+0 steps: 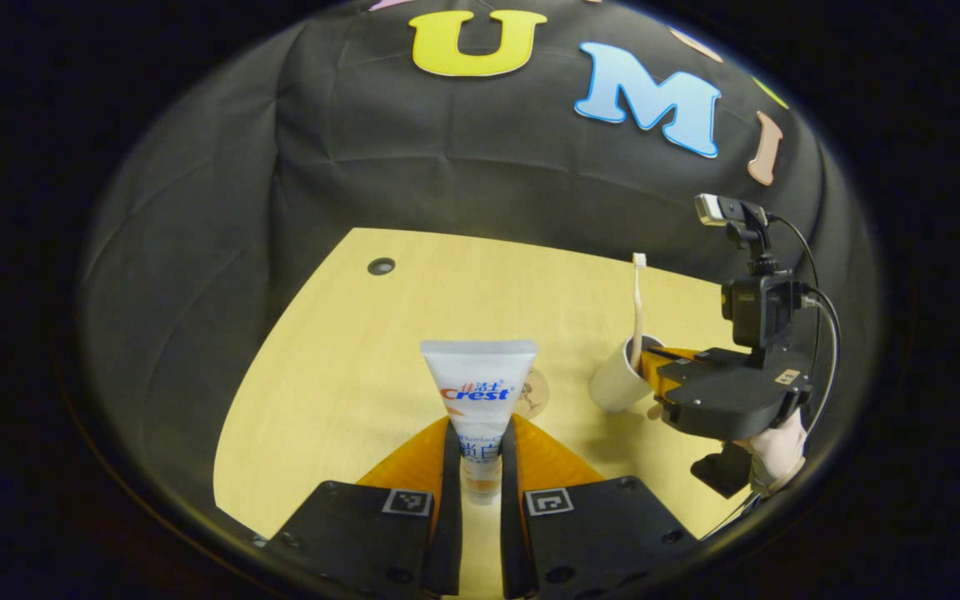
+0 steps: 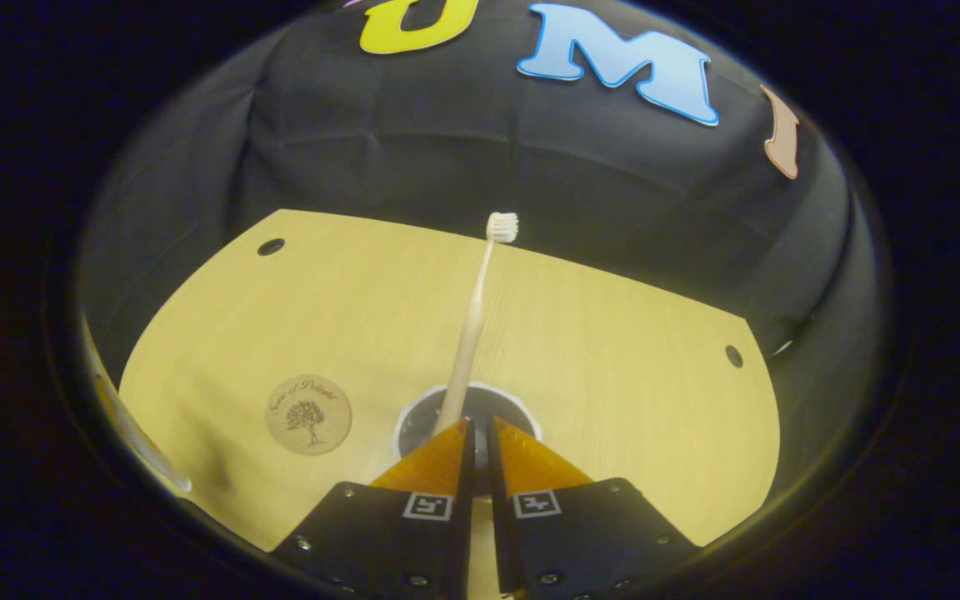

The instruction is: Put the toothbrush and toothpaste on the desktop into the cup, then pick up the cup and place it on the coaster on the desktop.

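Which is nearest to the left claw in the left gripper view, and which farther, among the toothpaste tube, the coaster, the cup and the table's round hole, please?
1. Toothpaste tube: clamped between the left claw fingers.
2. Coaster: on the table just behind the tube, slightly right.
3. Cup: farther right, toothbrush standing in it, the right claw at its rim.
4. Round hole: far left, near the table's back edge.

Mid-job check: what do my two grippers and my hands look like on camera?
Both the left gripper and right gripper have black, angular bodies with square black-and-white markers at the base of the jaws. In the left gripper view, the right one carries a black camera block on top, with black cables looping off it. A white glove covers its hand.
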The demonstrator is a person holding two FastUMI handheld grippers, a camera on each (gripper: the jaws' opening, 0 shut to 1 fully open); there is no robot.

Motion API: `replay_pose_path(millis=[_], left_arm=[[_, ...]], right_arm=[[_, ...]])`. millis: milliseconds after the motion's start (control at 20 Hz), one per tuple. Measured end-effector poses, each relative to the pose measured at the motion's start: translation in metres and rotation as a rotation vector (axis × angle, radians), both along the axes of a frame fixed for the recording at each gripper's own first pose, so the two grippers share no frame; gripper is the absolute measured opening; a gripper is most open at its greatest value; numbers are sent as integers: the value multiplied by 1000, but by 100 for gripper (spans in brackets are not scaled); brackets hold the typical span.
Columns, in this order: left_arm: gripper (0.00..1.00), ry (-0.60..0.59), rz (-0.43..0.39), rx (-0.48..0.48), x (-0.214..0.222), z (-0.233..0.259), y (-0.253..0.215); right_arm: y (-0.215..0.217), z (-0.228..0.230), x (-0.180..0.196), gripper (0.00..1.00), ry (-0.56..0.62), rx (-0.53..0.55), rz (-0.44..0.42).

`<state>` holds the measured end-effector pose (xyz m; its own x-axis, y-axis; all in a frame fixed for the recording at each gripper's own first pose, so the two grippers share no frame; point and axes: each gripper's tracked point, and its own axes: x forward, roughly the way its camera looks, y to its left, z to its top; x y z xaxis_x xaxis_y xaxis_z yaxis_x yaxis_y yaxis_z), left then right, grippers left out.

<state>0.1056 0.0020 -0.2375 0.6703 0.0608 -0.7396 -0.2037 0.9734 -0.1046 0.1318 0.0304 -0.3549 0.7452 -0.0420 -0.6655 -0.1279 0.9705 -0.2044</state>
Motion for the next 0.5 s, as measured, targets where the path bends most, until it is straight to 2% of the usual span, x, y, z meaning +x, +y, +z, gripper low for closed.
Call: replay_pose_path(millis=[250,300,500], left_arm=[[27,-3,6,-7,-5,0,0],[27,-6,6,-7,-4,0,0],[25,-36,-11,-4,5,-3,2]], right_arm=[[0,6,-7,11,5,22,13],[-1,9,-11,14,2,22,16],[-3,19,-20,10,-13,45,13]])
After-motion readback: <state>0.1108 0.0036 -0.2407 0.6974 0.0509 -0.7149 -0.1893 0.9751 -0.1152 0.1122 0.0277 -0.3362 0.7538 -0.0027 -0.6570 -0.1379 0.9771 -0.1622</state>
